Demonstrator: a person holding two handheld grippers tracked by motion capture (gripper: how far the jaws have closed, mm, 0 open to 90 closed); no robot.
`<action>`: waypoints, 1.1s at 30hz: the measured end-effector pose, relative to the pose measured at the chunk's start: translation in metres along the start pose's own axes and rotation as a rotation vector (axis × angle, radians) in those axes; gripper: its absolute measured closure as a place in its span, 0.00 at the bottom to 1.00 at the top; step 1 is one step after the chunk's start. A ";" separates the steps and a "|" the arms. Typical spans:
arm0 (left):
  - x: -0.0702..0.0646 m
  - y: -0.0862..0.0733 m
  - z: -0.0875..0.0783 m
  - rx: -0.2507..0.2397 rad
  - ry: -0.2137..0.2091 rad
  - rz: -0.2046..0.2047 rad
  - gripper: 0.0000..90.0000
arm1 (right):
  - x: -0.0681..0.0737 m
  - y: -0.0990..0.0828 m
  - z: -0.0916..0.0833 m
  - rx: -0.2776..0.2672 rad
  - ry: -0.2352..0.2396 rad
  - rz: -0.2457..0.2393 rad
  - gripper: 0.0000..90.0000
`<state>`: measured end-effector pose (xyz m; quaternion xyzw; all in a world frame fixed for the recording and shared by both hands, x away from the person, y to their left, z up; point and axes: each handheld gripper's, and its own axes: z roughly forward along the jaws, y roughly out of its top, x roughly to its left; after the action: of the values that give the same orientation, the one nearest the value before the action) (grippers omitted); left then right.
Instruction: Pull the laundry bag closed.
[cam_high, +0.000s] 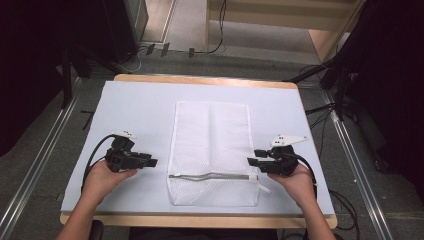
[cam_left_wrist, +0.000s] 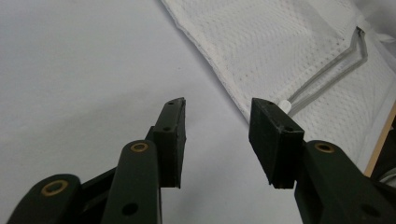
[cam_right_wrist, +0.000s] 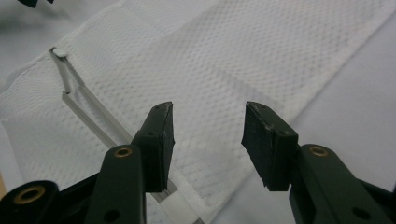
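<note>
From the high view, a white mesh laundry bag (cam_high: 212, 152) lies flat in the middle of the counter (cam_high: 135, 107), its grey zipper (cam_high: 212, 176) running across near the person's edge, with the left gripper (cam_high: 148, 161) just left of it and the right gripper (cam_high: 256, 157) just right of it. In the left gripper view, the fingers (cam_left_wrist: 170, 140) are spread above bare counter, holding nothing, the bag's edge just beyond them. In the right gripper view, the fingers (cam_right_wrist: 159, 144) are spread and empty over the bag's zipper end.
</note>
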<state>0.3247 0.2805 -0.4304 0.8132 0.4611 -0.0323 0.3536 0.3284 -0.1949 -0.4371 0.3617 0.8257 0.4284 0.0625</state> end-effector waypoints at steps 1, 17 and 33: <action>-0.001 -0.001 -0.002 -0.011 -0.004 -0.005 0.65 | 0.002 0.001 0.002 0.005 0.005 -0.015 0.61; -0.017 -0.010 -0.004 -0.037 0.008 0.026 0.95 | 0.042 0.023 0.033 0.034 0.100 -0.111 0.71; -0.023 -0.010 -0.001 -0.038 -0.016 0.017 1.00 | 0.076 0.046 0.070 0.047 0.204 -0.185 0.79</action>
<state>0.3038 0.2678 -0.4270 0.8100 0.4516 -0.0270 0.3731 0.3269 -0.0823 -0.4303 0.2398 0.8675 0.4358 0.0090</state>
